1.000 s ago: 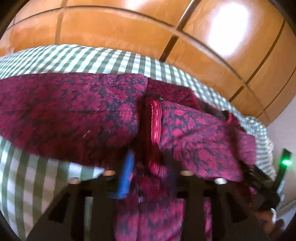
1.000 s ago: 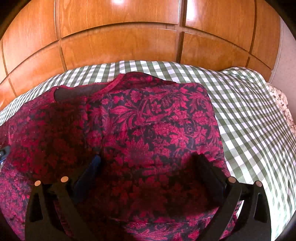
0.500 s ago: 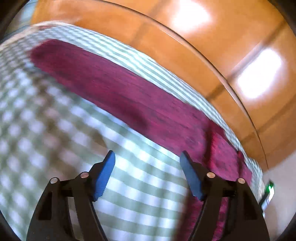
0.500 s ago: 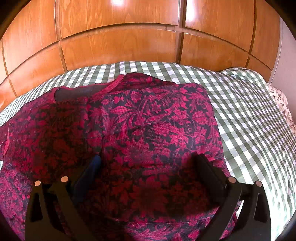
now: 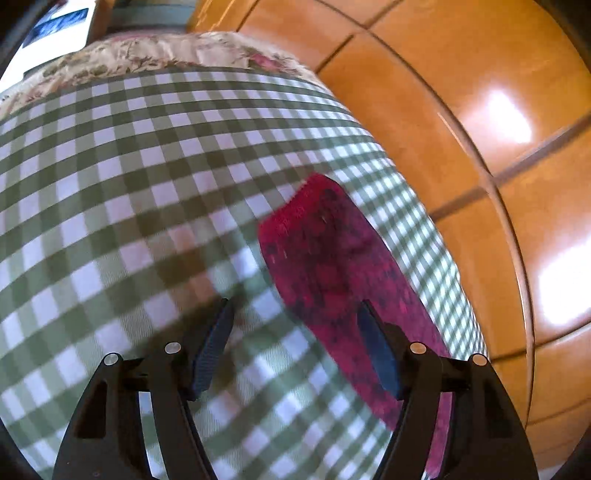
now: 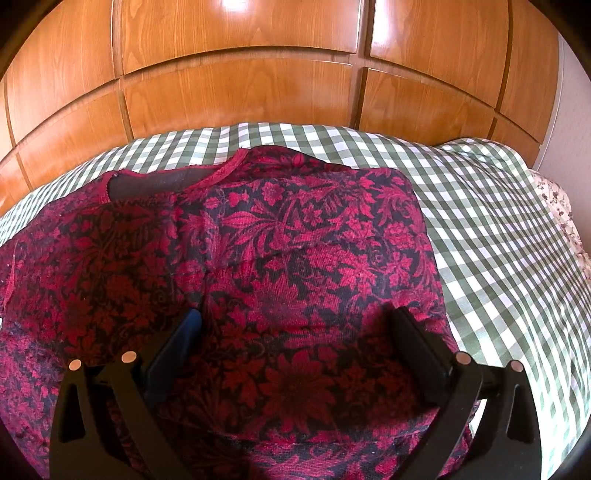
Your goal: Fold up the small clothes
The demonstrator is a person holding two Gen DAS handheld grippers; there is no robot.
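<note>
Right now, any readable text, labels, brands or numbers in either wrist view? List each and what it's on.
None readable.
Top: red floral pattern only, no tag or print showing.
Checked sheet, wooden panels: no text.
White-and-blue item at the top left of the left view: cut off and blurred; if it carries print, it can't be read.

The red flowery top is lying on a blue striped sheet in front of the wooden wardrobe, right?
Not quite. The sheet is green and white checked, not blue striped, as the right wrist view shows. The rest is right: the red flowery top lies on it, in front of the wooden wardrobe.
</note>
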